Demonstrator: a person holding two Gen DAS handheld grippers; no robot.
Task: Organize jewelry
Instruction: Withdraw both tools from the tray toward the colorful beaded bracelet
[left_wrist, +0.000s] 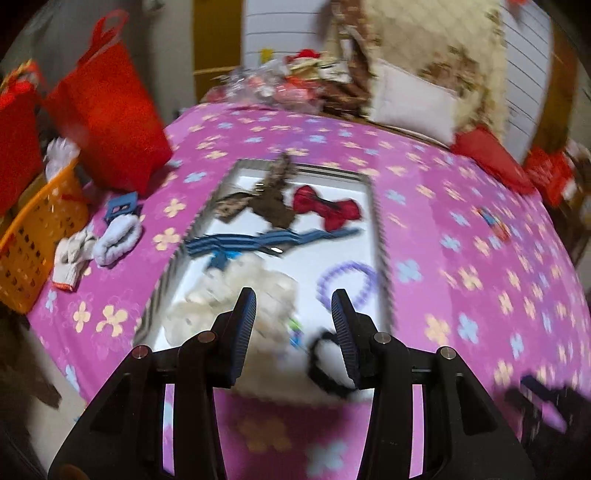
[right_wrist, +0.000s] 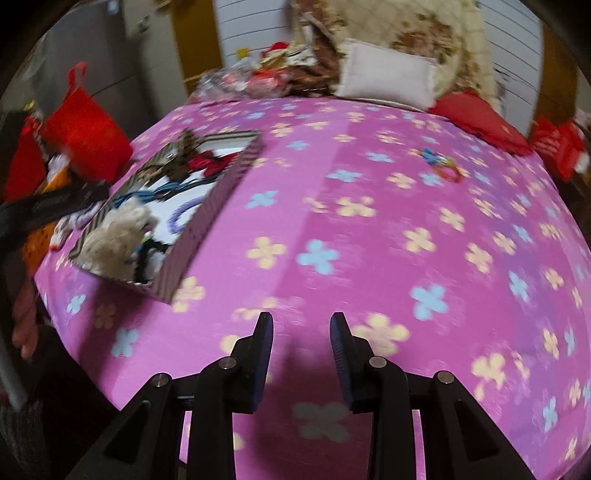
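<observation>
A shallow box (left_wrist: 376, 206) with striped walls and a white floor lies on the pink flowered cloth. In it are a red bow (left_wrist: 327, 208), a brown bow (left_wrist: 271, 201), blue bands (left_wrist: 258, 242), a purple bead ring (left_wrist: 347, 280), a white fluffy piece (left_wrist: 240, 291) and a black band (left_wrist: 325, 365). My left gripper (left_wrist: 293, 302) is open and empty above the box's near end. The box (right_wrist: 207, 218) shows at the left in the right wrist view. My right gripper (right_wrist: 301, 325) is open and empty over bare cloth. A small colourful hair tie cluster (right_wrist: 443, 164) lies far right on the cloth; it also shows in the left wrist view (left_wrist: 493, 221).
Red bags (left_wrist: 107, 122) and an orange basket (left_wrist: 33, 240) stand at the left edge, with white gloves (left_wrist: 72, 254) and a blue clip (left_wrist: 122, 206) beside them. A pillow (left_wrist: 410, 101), red cushion (left_wrist: 491, 158) and clutter lie at the far side.
</observation>
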